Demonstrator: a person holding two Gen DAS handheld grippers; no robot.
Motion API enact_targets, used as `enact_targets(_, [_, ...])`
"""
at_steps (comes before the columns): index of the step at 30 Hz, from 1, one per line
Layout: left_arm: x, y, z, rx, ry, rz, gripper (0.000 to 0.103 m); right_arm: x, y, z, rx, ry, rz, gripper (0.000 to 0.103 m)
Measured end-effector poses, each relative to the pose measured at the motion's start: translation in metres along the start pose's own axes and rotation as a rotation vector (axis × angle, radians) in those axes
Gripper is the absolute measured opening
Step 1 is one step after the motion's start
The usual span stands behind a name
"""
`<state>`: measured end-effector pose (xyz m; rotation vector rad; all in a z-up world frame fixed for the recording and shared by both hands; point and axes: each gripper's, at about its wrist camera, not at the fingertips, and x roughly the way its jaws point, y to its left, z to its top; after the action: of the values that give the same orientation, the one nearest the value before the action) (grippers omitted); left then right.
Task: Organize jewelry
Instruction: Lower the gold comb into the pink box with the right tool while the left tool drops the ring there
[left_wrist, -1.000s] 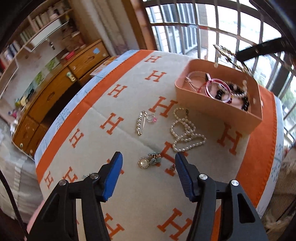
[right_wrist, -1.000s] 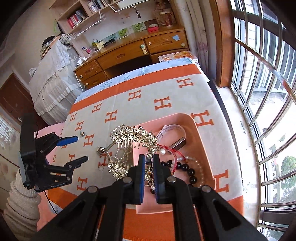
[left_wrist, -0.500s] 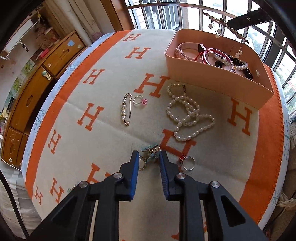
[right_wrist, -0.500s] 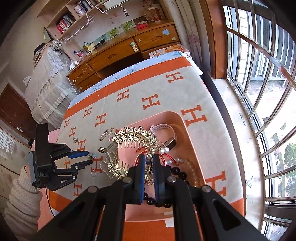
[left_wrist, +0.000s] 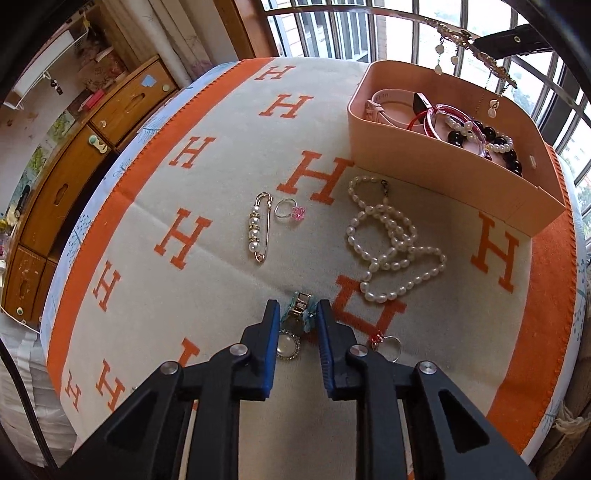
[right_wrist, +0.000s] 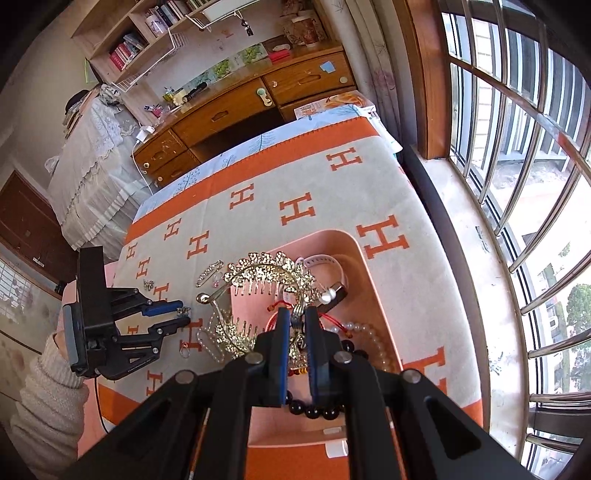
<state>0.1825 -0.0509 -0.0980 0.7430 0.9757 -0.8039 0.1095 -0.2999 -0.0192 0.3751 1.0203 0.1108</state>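
My left gripper (left_wrist: 297, 314) is shut on a teal-and-pearl brooch (left_wrist: 295, 325) lying on the blanket. My right gripper (right_wrist: 295, 317) is shut on a gold comb tiara (right_wrist: 266, 275) and holds it above the peach box (right_wrist: 373, 295). The box (left_wrist: 436, 166) holds a white watch, a pink bangle and bead bracelets. On the blanket lie a pearl necklace (left_wrist: 391, 240), a pearl pin (left_wrist: 258, 230), a pink-stone ring (left_wrist: 290, 212) and a red-stone ring (left_wrist: 388, 345).
The beige and orange H-pattern blanket (left_wrist: 207, 177) covers the table. A wooden desk with drawers (right_wrist: 236, 110) stands beyond it. A barred window (right_wrist: 517, 147) runs along the right side. The left gripper also shows in the right wrist view (right_wrist: 181, 316).
My left gripper has come down and closed on the brooch. My right gripper has carried the tiara further over the box.
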Motion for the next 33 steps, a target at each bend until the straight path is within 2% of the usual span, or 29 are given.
enact_targets(6, [-0.023,0.001,0.013,-0.104,-0.059,0.009,0.017,-0.014,0.003,-0.001,-0.035,-0.029,-0.013,0.008])
enact_targets(13, [-0.065,-0.011,0.047,-0.222,-0.161,-0.018,0.017,0.002,-0.022,-0.011,0.045,0.032,-0.022,0.008])
enact_targets(18, [-0.073,-0.035,0.075,-0.278,-0.211,-0.060,0.017,0.019,-0.042,-0.024,0.107,0.086,-0.027,0.008])
enact_targets(24, [-0.039,-0.046,0.103,-0.381,-0.161,-0.114,0.017,0.033,-0.046,-0.036,0.108,0.131,-0.091,0.010])
enact_targets(28, [-0.006,-0.045,0.112,-0.463,-0.099,-0.160,0.017,0.028,-0.043,-0.042,0.091,0.121,-0.083,0.011])
enact_targets(31, [0.008,-0.043,0.114,-0.509,-0.068,-0.199,0.018,0.022,-0.043,-0.044,0.097,0.110,-0.045,0.011])
enact_targets(33, [0.011,-0.043,0.114,-0.521,-0.053,-0.184,0.018,0.017,-0.043,-0.045,0.093,0.092,-0.035,0.011])
